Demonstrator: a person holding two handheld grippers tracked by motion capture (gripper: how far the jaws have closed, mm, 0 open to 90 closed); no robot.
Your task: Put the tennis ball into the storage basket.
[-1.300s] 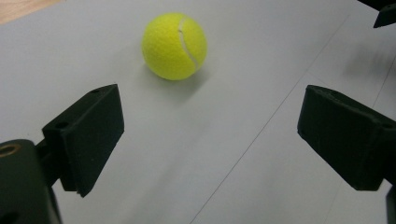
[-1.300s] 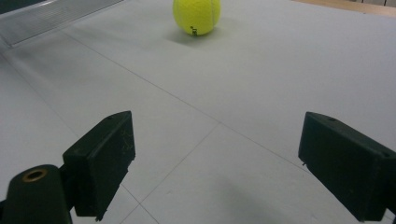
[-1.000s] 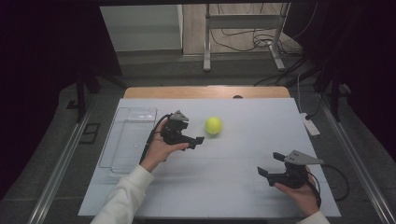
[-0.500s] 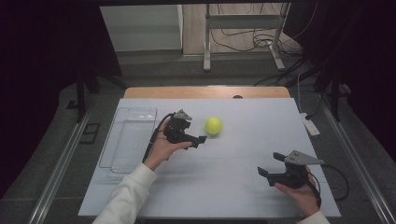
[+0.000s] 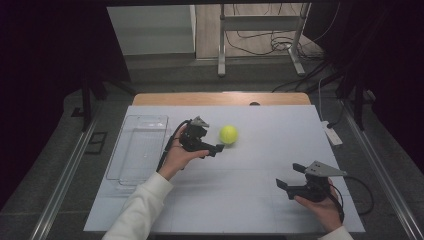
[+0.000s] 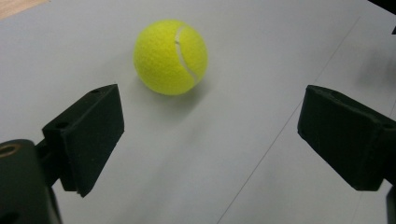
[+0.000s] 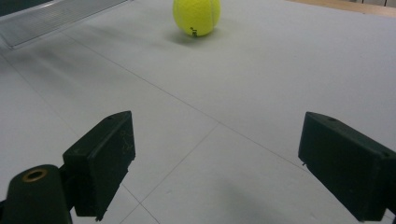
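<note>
Left gripper (image 5: pixel 216 148) sits at frame centre, jaws spread wide and aimed at the tennis ball (image 5: pixel 228 134) just beyond its tips, probably lined up for a grab, while right gripper (image 5: pixel 288 177) idles wide open at lower right.

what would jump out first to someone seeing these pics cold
The bright yellow tennis ball stands out, sitting on the white table a little past its middle. The left tongs sit just short of the ball with jaws wide open, not touching it. The right tongs wait open near the table's front right, and a clear tray lies at the left.
</note>
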